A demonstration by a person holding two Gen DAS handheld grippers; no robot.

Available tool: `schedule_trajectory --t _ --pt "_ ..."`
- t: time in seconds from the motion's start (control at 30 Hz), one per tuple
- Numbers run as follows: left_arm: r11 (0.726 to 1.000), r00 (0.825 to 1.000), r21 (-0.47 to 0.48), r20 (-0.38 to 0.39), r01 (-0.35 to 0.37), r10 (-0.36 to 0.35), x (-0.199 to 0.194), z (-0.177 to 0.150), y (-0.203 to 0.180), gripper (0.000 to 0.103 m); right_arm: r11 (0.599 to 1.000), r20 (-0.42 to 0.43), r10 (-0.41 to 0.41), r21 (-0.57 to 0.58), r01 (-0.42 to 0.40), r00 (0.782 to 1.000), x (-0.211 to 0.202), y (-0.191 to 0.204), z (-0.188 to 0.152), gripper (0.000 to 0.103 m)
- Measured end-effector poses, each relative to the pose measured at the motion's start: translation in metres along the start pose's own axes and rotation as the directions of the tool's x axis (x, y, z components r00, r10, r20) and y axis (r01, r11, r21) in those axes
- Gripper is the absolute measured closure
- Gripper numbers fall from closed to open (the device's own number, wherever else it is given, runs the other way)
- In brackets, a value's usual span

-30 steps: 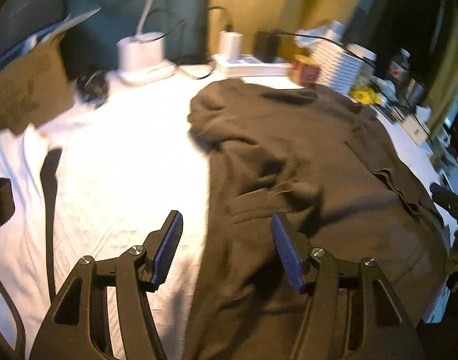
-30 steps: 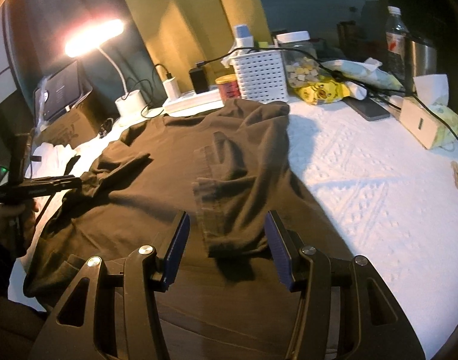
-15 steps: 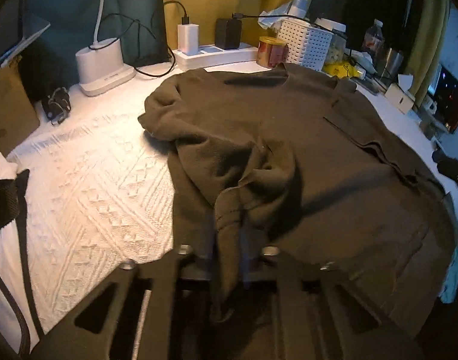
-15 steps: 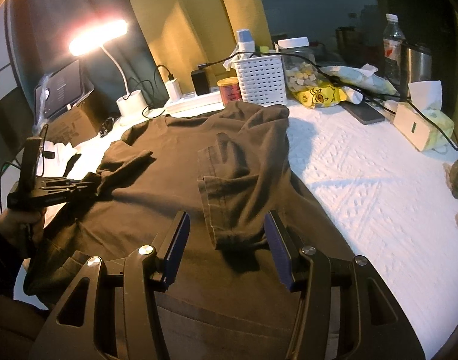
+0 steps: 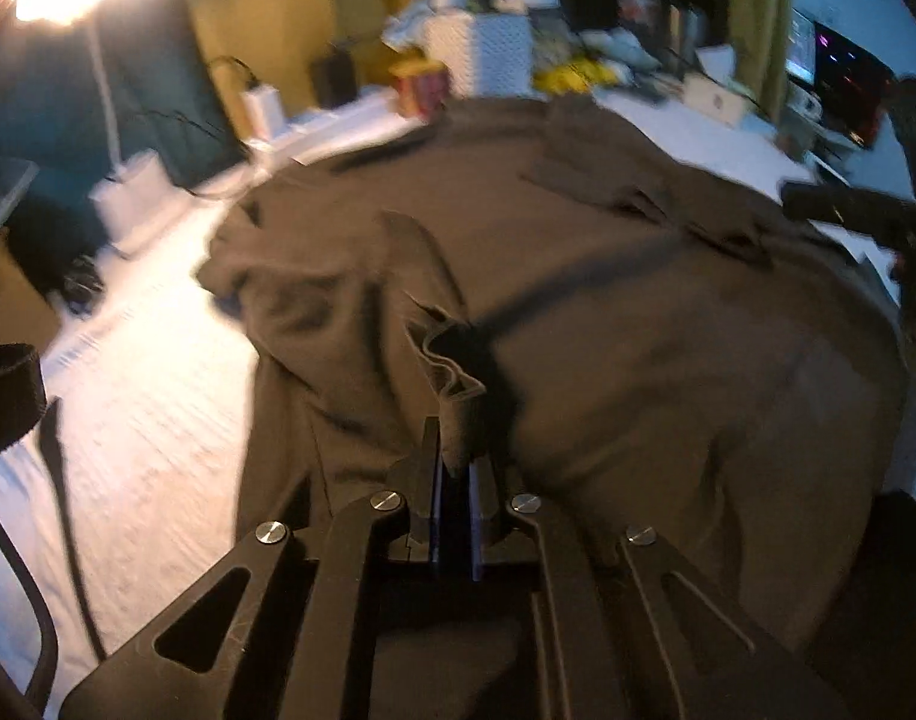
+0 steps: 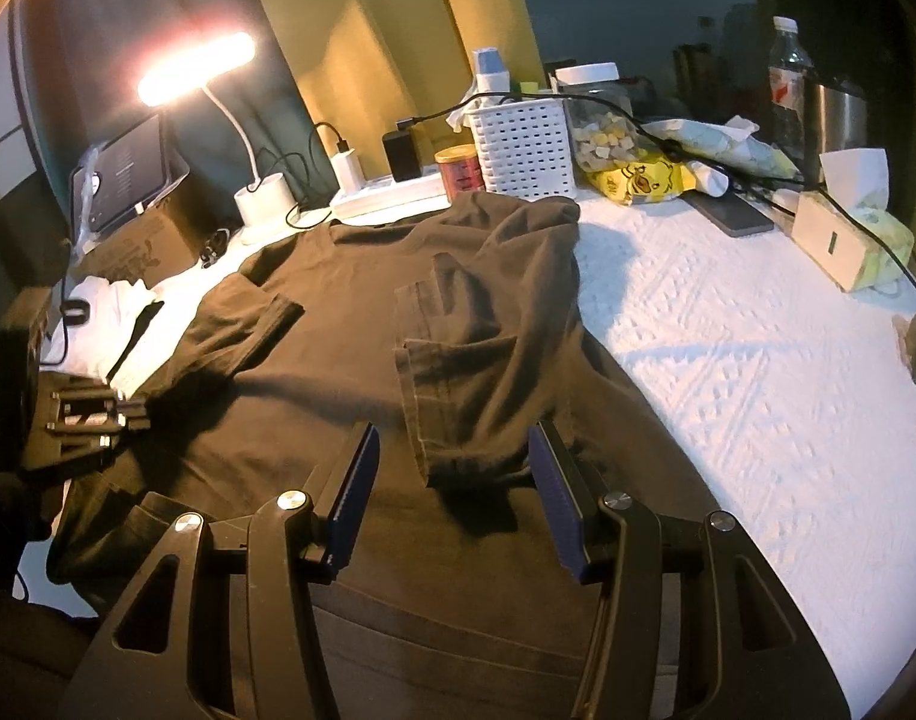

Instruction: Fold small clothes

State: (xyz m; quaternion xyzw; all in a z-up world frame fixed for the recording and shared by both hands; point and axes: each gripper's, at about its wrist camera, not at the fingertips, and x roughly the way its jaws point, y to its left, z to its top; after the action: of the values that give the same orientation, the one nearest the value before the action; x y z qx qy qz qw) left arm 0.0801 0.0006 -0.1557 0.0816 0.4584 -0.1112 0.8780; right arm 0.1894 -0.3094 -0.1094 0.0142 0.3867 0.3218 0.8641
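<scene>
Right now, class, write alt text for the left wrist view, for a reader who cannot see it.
The left claw is shut on a bunched fold of the dark brown cotton T-shirt, which is spread over the white textured tablecloth. Behind, blurred, a lit white desk lamp and a white perforated plastic basket stand among clutter.

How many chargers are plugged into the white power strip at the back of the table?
2. A white charger with a cable stands at the left end of the power strip; a black charger stands just right of it. Others may be hidden behind the brown shirt.
</scene>
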Motion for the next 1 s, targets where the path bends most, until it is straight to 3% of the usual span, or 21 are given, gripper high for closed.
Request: schedule_trajectory --t 0.1,0.2,0.23,0.33,0.4,0.57,0.67,0.73,0.83,0.93,1.0 --pt "0.999 0.999 0.006 -0.006 0.05 -0.05 -0.002 0.002 -0.005 0.084 1.0 0.001 -0.006 0.012 0.006 1.0 0.0 -0.005 -0.001 0.048" --pt "0.996 0.996 -0.021 0.034 0.083 -0.083 -0.008 0.016 -0.003 0.047 1.0 0.005 -0.007 0.022 0.007 1.0 0.0 -0.009 -0.002 0.048" --pt "0.995 0.995 -0.033 0.047 0.092 -0.09 -0.009 0.019 -0.004 0.04 1.0 0.007 -0.007 0.025 0.006 1.0 0.0 -0.011 -0.002 0.048" --pt "0.991 0.992 -0.077 0.06 0.113 -0.109 0.0 0.036 0.003 0.04 0.999 0.01 -0.007 0.037 0.007 1.0 0.001 -0.017 -0.003 0.048" --pt "0.992 0.996 -0.096 0.037 0.08 -0.077 0.015 0.045 0.007 0.04 0.999 0.012 -0.009 0.046 0.009 1.0 0.001 -0.022 -0.003 0.048" --pt "0.978 0.996 -0.196 -0.035 0.07 -0.078 0.059 0.062 0.021 0.039 0.998 0.017 -0.02 0.067 0.019 1.0 -0.001 -0.034 -0.003 0.048" --pt "0.97 0.992 -0.212 -0.007 0.119 -0.123 0.064 0.074 0.02 0.037 0.996 0.014 -0.031 0.086 0.03 0.999 -0.001 -0.043 -0.003 0.048" --pt "0.953 0.975 -0.209 0.013 0.221 -0.223 0.066 0.08 0.011 0.037 0.995 0.011 -0.035 0.093 0.034 0.999 0.0 -0.047 -0.003 0.048" --pt "0.94 0.951 -0.146 0.023 0.308 -0.308 0.062 0.088 -0.009 0.037 0.995 0.004 -0.04 0.093 0.04 0.999 0.003 -0.051 0.001 0.048" --pt "0.94 0.949 -0.132 0.051 0.314 -0.31 0.045 0.091 -0.007 0.037 0.996 -0.001 -0.045 0.08 0.045 0.999 0.008 -0.052 0.008 0.048" --pt "0.949 0.96 -0.147 0.076 0.278 -0.269 0.032 0.091 0.009 0.037 0.997 -0.003 -0.048 0.067 0.048 0.999 0.012 -0.053 0.014 0.048"
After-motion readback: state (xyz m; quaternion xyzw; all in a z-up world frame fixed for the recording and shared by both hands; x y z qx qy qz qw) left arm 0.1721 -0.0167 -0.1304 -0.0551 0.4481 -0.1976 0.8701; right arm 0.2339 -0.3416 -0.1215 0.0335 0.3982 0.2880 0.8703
